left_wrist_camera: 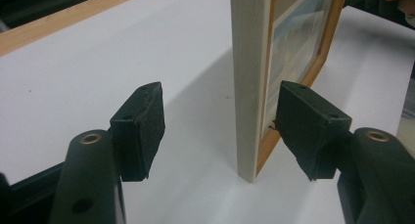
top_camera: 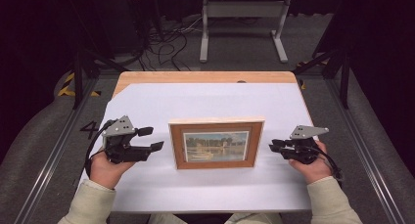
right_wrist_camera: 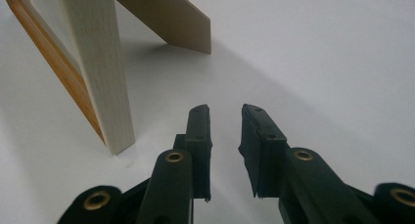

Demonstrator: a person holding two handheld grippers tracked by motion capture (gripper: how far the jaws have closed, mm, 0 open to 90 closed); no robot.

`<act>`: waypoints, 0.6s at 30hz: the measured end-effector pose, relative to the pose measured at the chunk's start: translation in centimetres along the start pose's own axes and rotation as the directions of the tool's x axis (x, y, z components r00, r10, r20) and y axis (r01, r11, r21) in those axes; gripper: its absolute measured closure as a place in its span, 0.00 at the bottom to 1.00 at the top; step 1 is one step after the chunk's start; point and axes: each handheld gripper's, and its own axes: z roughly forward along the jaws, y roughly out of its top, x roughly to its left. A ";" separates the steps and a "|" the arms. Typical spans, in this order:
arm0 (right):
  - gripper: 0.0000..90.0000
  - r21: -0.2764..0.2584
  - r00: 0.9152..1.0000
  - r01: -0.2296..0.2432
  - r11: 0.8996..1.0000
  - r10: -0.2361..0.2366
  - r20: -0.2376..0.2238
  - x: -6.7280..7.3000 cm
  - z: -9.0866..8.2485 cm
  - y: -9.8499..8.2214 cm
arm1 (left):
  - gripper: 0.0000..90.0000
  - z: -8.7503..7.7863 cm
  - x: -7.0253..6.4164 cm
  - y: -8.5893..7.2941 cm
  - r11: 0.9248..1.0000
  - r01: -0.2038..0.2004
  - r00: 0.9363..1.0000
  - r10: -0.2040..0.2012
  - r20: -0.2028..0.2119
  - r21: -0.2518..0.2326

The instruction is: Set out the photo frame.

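Your wooden-framed landscape picture (top_camera: 216,144) stands upright near the middle of the white-covered tabletop (top_camera: 205,99), propped on its back stand (right_wrist_camera: 169,16). Your left tool (top_camera: 154,139) sits just left of the frame, jaws wide apart astride its left edge, neither pad pressing on it. Your right tool (top_camera: 275,145) rests just right of the frame, jaws parted with nothing between them.

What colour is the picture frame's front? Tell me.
Orange-brown wood on the picture frame, with pale side edges; clearest in the high view.
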 end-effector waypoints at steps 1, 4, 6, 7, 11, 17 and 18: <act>0.82 0.000 1.000 0.000 1.000 0.000 0.000 0.0 0.0 0.0 | 0.40 0.0 0.0 0.0 1.000 0.000 1.000 0.000 0.000 0.000; 0.81 -0.001 1.000 -0.001 1.000 0.001 0.001 0.0 0.0 0.0 | 0.40 0.0 0.2 -1.1 0.999 0.018 1.000 -0.018 -0.009 -0.027; 0.81 -0.001 1.000 0.001 1.000 -0.001 0.000 0.1 0.1 -0.1 | 0.40 0.2 0.3 -1.7 0.999 0.030 0.999 -0.031 -0.013 -0.028; 0.81 -0.002 1.000 0.001 1.000 -0.001 -0.001 0.2 0.1 -0.1 | 0.40 0.2 0.5 -2.0 0.999 0.028 0.999 -0.028 -0.016 -0.022; 0.79 -0.004 1.000 0.000 1.000 0.000 -0.001 0.2 0.2 -0.2 | 0.40 0.5 0.7 -3.3 0.999 0.018 0.998 -0.020 -0.056 -0.039; 0.78 -0.006 1.000 -0.002 1.000 0.002 -0.004 0.2 0.5 -0.5 | 0.39 1.5 1.2 -6.0 0.998 0.023 0.996 -0.027 -0.082 -0.055; 0.78 -0.003 1.000 -0.001 1.000 0.001 -0.005 0.2 0.6 -0.5 | 0.39 1.9 1.4 -6.4 0.998 0.034 0.997 -0.037 -0.072 -0.047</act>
